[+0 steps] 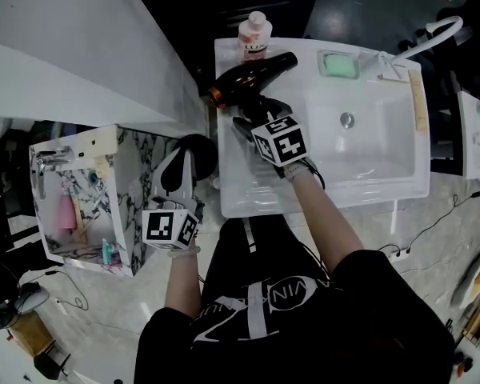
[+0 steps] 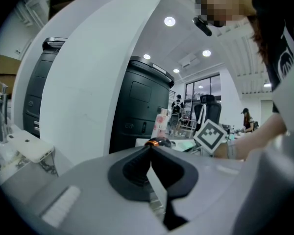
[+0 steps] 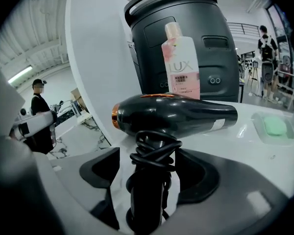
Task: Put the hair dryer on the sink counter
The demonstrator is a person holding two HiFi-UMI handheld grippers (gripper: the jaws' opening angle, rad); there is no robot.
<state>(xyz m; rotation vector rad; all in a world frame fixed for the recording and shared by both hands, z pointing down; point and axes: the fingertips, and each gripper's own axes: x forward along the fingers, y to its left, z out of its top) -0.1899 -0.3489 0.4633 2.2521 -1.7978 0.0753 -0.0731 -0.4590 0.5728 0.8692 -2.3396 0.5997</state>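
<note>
The black hair dryer (image 1: 248,74) with an orange ring at its rear lies on its side on the white sink counter (image 1: 244,190), left of the basin, its barrel pointing towards the back right. Its handle, wrapped in black cord (image 3: 152,153), points towards me. My right gripper (image 1: 254,117) is open, one jaw on either side of that handle with a small gap on each side (image 3: 149,180). My left gripper (image 1: 184,157) hangs left of the counter, below its edge, jaws shut on nothing (image 2: 149,153); past it the dryer's orange ring (image 2: 157,142) shows.
A pink Lux bottle (image 1: 254,37) stands right behind the dryer. A green soap (image 1: 338,65) lies in a dish at the back of the basin (image 1: 360,134), by a white faucet (image 1: 432,34). A marble-patterned shelf box (image 1: 72,198) with small items stands at the left.
</note>
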